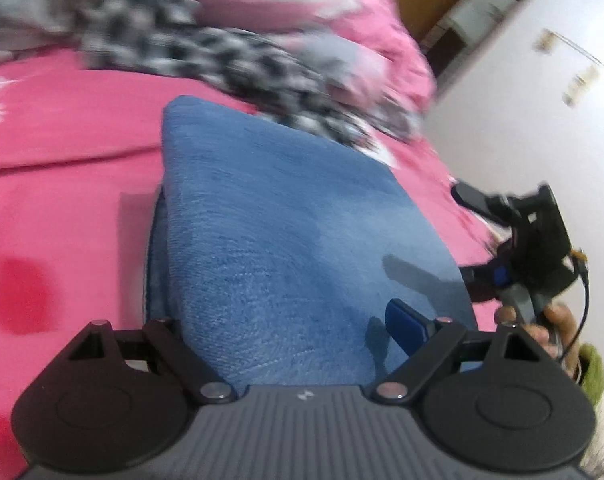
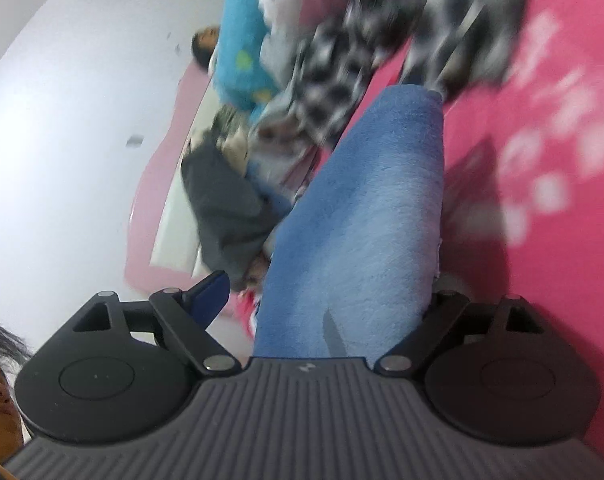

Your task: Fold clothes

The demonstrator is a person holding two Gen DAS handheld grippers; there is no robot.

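Observation:
A folded blue fleece garment (image 1: 285, 216) lies on the pink bed cover (image 1: 61, 184). My left gripper (image 1: 277, 316) is open wide at the garment's near edge. Its right blue pad (image 1: 406, 328) rests on top of the fleece, and its left finger is hidden beside or under the fold. At the garment's right edge in the left wrist view, my right gripper (image 1: 466, 236) hangs with its fingers apart. In the right wrist view the blue garment (image 2: 366, 208) runs between the open jaws of my right gripper (image 2: 328, 284). Only that gripper's left pad (image 2: 207, 292) shows.
A black-and-white checked garment (image 1: 205, 56) lies just beyond the blue one. A grey garment (image 2: 225, 208) and a turquoise blanket (image 2: 241, 48) are heaped at the bed's far side, where a person's head (image 2: 205, 44) shows. A hand (image 1: 550, 320) holds the right gripper.

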